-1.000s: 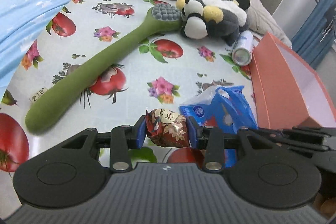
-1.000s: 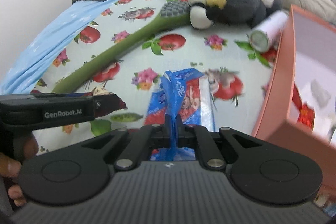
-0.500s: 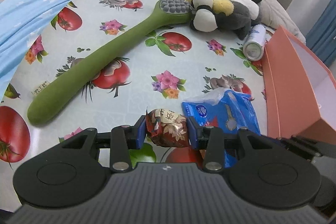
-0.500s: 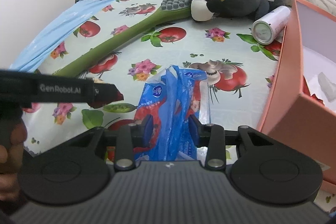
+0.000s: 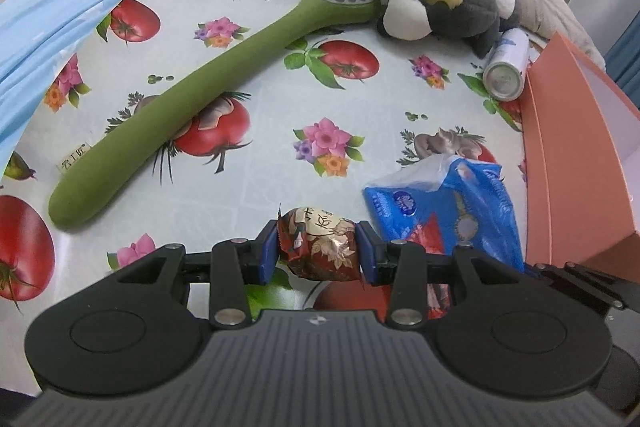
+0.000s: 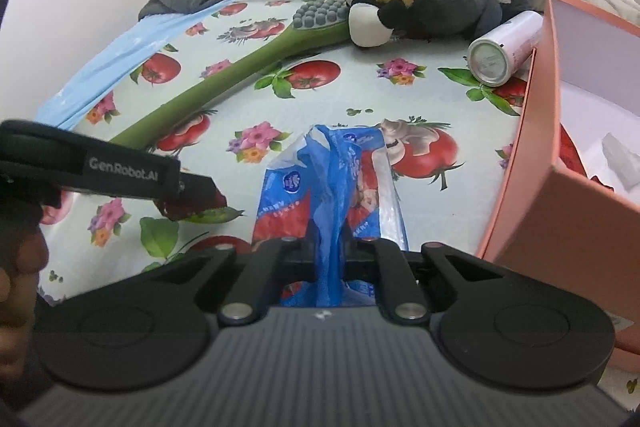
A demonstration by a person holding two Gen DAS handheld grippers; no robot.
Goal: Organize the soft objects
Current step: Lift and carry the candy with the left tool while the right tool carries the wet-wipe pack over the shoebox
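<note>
Left gripper (image 5: 318, 247) is clamped on a crinkly brown snack pack (image 5: 320, 247), blue pads squeezing both sides, prob so it's ready to carry off. Right gripper (image 6: 326, 259) is pinched tight on the bunched plastic of the blue bag (image 6: 332, 179); grabbing it by the gathered edge makes sense bc the thing is floppy and there's nothing firm to hold.

In the left wrist view the bag sits at 4 o'clock from centre, just beside the pink box (image 5: 568, 163) at 3 o'clock. The box is open with some stuff already in it (can't tell what exactly), so I'd guess that's where the soft bits go.

Plush toy (image 5: 436, 3) is up at 1 o'clock, touching the head of the green massager (image 5: 200, 87). White can (image 5: 506, 67) lies on its side at 2 o'clock, btw the plush and the box. All on the tomato-print cloth (image 5: 280, 155).
</note>
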